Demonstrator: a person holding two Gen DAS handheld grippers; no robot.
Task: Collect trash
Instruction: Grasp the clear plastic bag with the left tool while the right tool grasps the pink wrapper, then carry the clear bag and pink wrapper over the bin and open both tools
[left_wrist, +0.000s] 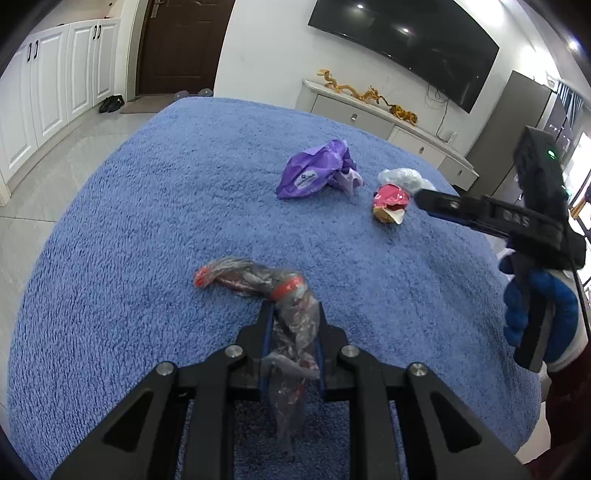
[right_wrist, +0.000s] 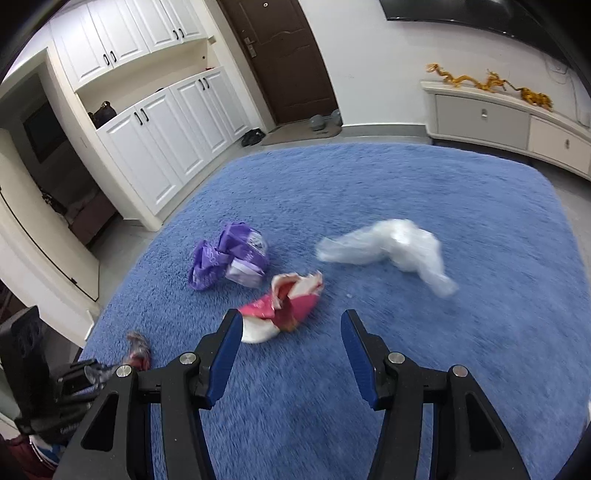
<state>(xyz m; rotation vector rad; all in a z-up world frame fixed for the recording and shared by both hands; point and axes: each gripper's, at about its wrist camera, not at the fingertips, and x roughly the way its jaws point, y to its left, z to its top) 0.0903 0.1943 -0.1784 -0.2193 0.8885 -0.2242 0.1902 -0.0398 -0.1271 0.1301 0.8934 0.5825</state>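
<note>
A twisted clear plastic wrapper with red bands (left_wrist: 258, 284) lies on a blue shaggy rug (left_wrist: 147, 221), one end pinched between the closed jaws of the left gripper (left_wrist: 291, 314). It looks like the first piece secured; no bin or bag for it is in view. Three pieces remain loose on the rug: a crumpled pink and white wrapper (right_wrist: 280, 306), a purple packet (right_wrist: 229, 258) just beyond it, and a clear plastic bag (right_wrist: 388, 251) to one side. The right gripper (right_wrist: 291, 325) hangs over the pink wrapper with jaws apart, holding nothing. Most of the collecting seems still ahead
</note>
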